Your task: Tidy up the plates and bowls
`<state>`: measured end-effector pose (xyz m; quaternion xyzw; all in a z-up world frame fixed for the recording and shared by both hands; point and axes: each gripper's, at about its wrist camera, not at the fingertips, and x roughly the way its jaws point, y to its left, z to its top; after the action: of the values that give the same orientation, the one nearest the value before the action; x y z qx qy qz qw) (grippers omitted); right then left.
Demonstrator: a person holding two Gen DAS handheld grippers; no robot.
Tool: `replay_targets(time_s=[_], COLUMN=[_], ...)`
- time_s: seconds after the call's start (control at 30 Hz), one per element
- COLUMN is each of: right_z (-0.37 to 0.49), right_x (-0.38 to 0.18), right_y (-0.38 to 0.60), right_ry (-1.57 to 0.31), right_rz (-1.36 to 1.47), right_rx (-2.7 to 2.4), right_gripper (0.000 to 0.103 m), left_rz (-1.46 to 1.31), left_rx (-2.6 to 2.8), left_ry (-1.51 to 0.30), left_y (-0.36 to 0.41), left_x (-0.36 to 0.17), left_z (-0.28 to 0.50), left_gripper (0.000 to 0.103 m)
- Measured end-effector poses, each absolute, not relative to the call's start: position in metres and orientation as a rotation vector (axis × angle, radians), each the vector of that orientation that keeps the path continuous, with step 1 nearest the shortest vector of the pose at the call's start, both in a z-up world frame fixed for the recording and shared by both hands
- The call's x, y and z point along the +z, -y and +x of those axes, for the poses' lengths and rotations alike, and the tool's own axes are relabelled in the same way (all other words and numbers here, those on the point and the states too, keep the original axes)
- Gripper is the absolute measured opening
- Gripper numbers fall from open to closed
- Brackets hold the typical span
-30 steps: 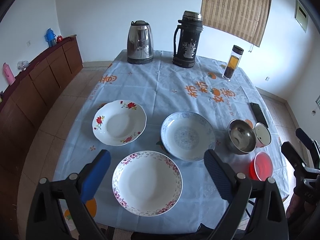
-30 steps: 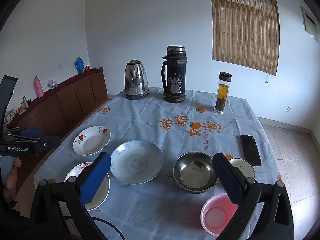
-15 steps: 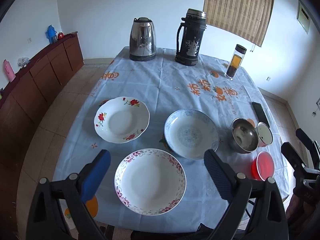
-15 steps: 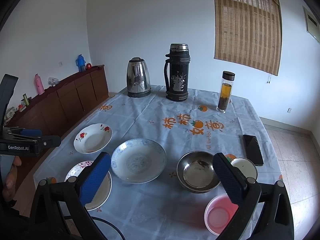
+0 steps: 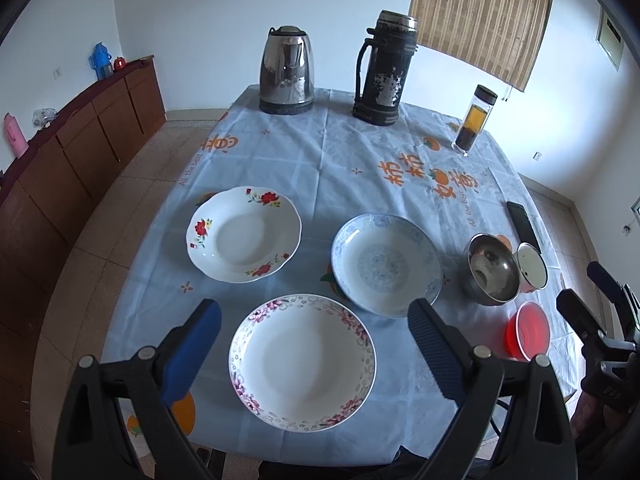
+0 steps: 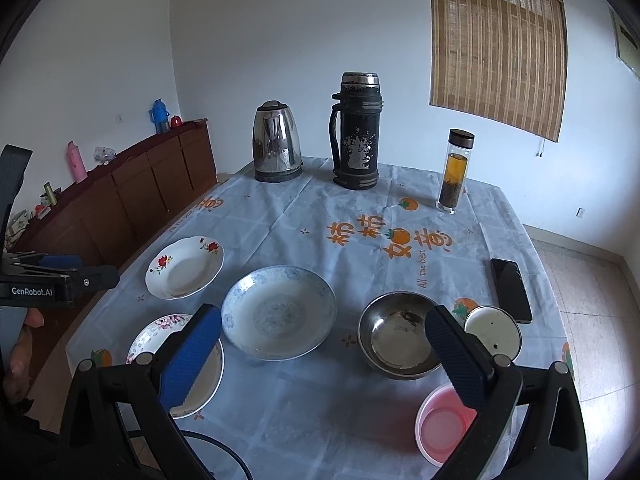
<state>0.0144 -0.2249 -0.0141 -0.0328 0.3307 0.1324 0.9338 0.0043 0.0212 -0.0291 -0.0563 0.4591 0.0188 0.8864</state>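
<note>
Three plates lie on the blue tablecloth: a pink-rimmed plate (image 5: 303, 362) (image 6: 160, 330) nearest me, a red-flowered plate (image 5: 243, 233) (image 6: 185, 267) behind it on the left, and a blue-patterned plate (image 5: 386, 264) (image 6: 279, 311) to the right. Further right stand a steel bowl (image 5: 492, 269) (image 6: 398, 340), a white enamel bowl (image 5: 531, 268) (image 6: 494, 328) and a pink plastic bowl (image 5: 528, 331) (image 6: 442, 424). My left gripper (image 5: 314, 324) hovers open over the pink-rimmed plate, empty. My right gripper (image 6: 322, 328) hangs open and empty above the blue plate and steel bowl.
A steel kettle (image 5: 286, 70), a black thermos (image 5: 384, 68) and a glass tea bottle (image 5: 474, 120) stand at the table's far end. A black phone (image 5: 523, 226) lies by the right edge. A brown sideboard (image 5: 72, 148) runs along the left wall.
Both wrist views have tilted and shifted slightly, so the dishes sit a little lower in frame. No dish has moved and both grippers stay open.
</note>
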Motion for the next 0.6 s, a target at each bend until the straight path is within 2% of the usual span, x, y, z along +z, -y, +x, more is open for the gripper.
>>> replay_targets(time_s=[0.6], right_z=[0.031], right_x=[-0.049], right_y=[0.202], right_ry=[-0.8], right_rz=[-0.068], right_rx=[0.331], right_gripper=[0.102], left_rz=[-0.222], left_rx=[0.055], left_ry=[-1.11], left_y=[-0.057], left_x=[-0.074], left_z=[0.019], left_gripper=[0.096])
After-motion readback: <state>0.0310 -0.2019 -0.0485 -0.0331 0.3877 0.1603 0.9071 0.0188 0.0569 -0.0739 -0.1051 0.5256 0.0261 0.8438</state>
